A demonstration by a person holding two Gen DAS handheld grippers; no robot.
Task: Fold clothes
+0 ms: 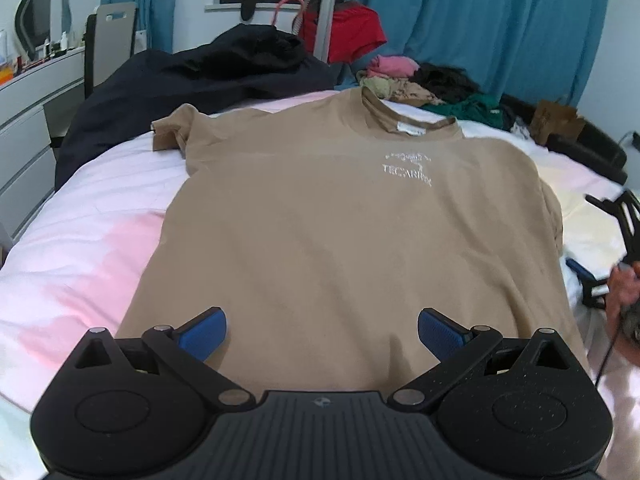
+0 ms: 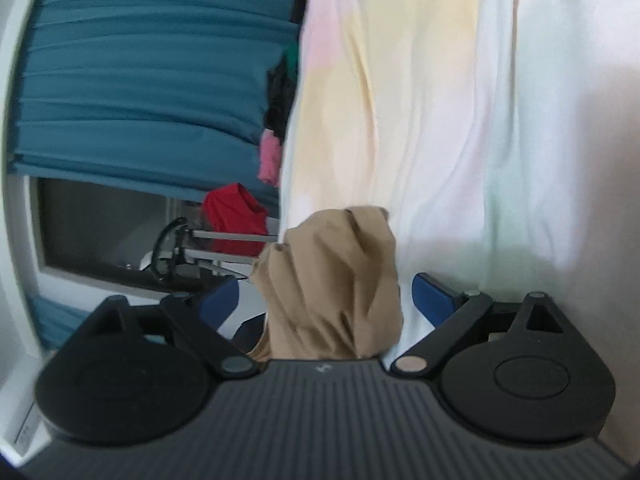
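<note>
My left gripper (image 1: 322,330): fingers wide apart over hem of tan T-shirt (image 1: 340,220), spread flat on bedsheet (image 1: 80,240). My right gripper (image 2: 326,300): fingers apart, bunched tan sleeve (image 2: 336,280) between. Bare sheet at 9 o'clock; clothes pile (image 1: 420,84) at 1 o'clock.

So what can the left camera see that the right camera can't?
Only the left wrist view shows the whole tan T-shirt spread flat on the bed sheet, its white printed logo, the dark blanket, the white drawers, and the open left gripper over the hem.

Only the right wrist view, turned sideways, shows a bunched piece of tan fabric up close between the open right gripper fingers, not pinched.

Both show the shirt, sheet, blue curtains and a red garment.
</note>
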